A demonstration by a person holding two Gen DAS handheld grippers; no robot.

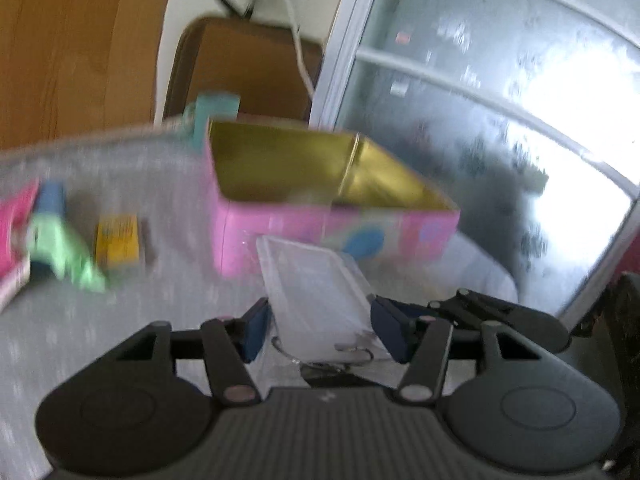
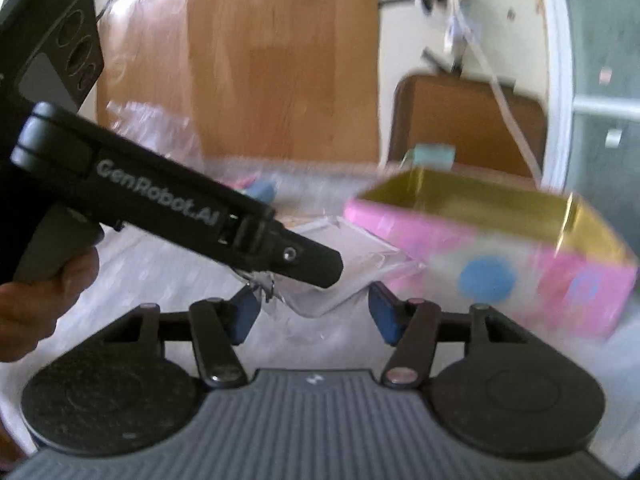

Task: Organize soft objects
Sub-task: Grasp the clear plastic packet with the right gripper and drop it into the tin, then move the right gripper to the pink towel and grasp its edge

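A clear plastic case (image 1: 316, 292) sits between the blue pads of my left gripper (image 1: 320, 332), which press its two long sides; a metal key ring hangs under its near end. In the right wrist view the left gripper's black body (image 2: 180, 212) reaches in from the left, holding the tilted case (image 2: 344, 280). My right gripper (image 2: 314, 316) is open, with the case's low corner between its fingers and not touching them. Soft items lie far left: a green cloth piece (image 1: 64, 256) and a blue one (image 1: 50, 200). All views are blurred.
A pink tin (image 1: 248, 232) with a gold inside stands open just behind the case. A yellow block (image 1: 118, 240), a pink packet (image 1: 12, 232) and a teal box (image 1: 216, 112) lie on the grey cloth. A glass door is at the right and a hand (image 2: 40, 300) grips the left tool.
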